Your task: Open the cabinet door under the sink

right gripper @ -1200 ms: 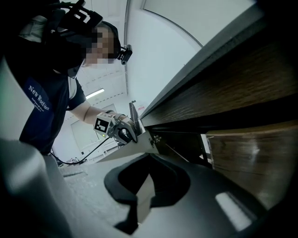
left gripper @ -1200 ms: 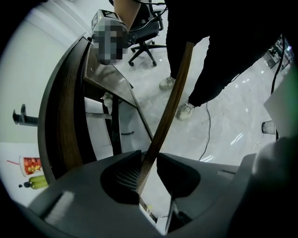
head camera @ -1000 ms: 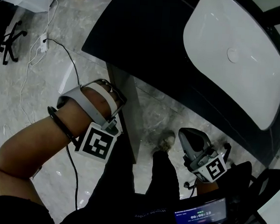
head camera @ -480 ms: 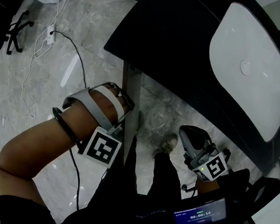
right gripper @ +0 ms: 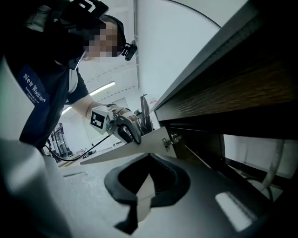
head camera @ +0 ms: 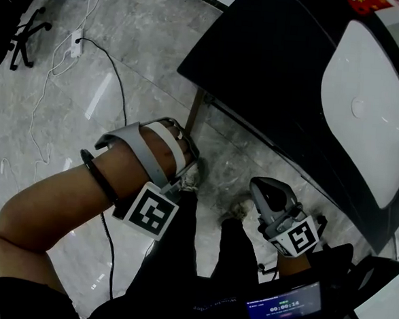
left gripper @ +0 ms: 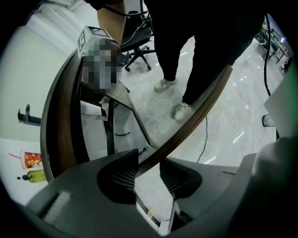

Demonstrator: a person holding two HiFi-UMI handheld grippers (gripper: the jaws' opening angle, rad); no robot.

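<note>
left gripper point(left gripper: 148, 174): clamped on free edge of cabinet door point(left gripper: 195, 109) | door: stands well out below worktop point(head camera: 260, 64) front edge, near its left corner | right gripper point(right gripper: 149, 160): closed, empty | task: nearly done, release left

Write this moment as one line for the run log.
left gripper: shut on edge of brown wooden cabinet door | right gripper: shut, empty | door state: open, metal hinge exposed

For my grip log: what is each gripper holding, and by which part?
The left gripper holds the cabinet door by its brown free edge, away from the hinge; the right gripper holds nothing, jaws together.
</note>
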